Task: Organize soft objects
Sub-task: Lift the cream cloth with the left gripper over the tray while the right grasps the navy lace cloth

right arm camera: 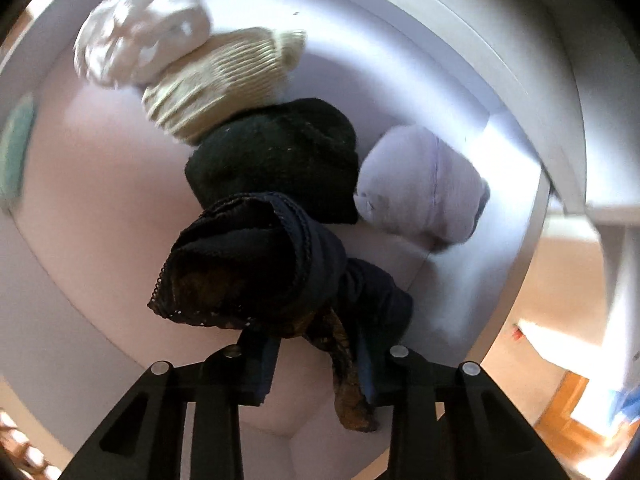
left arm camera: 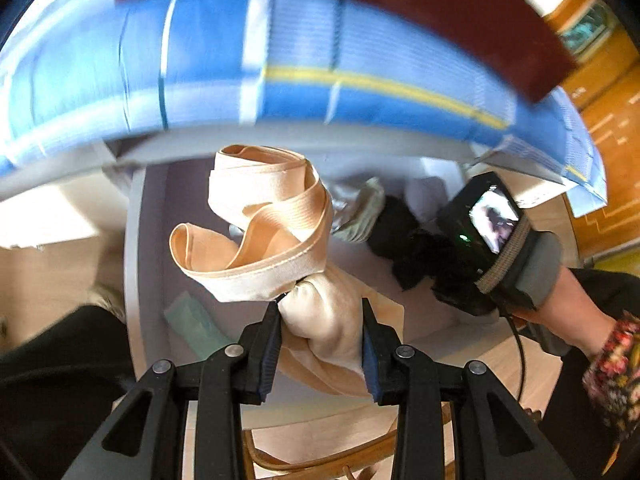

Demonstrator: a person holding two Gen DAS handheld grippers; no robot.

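In the left wrist view, a pale lilac-grey bin (left arm camera: pixel 138 240) was seen below, and inside it lay a black bundle (left arm camera: pixel 394 220), a greyish-green bundle (left arm camera: pixel 362 210) and a flat mint-green piece (left arm camera: pixel 192 324) near the left wall. The left gripper (left arm camera: pixel 322 344) was clamped on a beige satin garment (left arm camera: pixel 320 320), whose peach elastic band (left arm camera: pixel 260 216) looped loosely upward above the bin, clear of its floor. To the right, the right gripper's body (left arm camera: pixel 476 240), strapped to a gloved hand (left arm camera: pixel 536 276) with a floral cuff (left arm camera: pixel 616 364), was seen pointing down into the bin over the dark items. A blue-and-white sheet (left arm camera: pixel 320 60) was blurred across the top.

In the right wrist view, the same bin (right arm camera: pixel 460 60) was seen from directly above. A white bundle (right arm camera: pixel 140 44), a cream ribbed sock roll (right arm camera: pixel 224 84), a black knitted roll (right arm camera: pixel 280 156) and a lilac bundle (right arm camera: pixel 420 184) were lined up along its far wall, each touching the next. The right gripper (right arm camera: pixel 318 364) was closed on a navy garment with lace trim (right arm camera: pixel 256 264), which bunched ahead of the fingers against the black roll, a brownish lace strip hanging between them.
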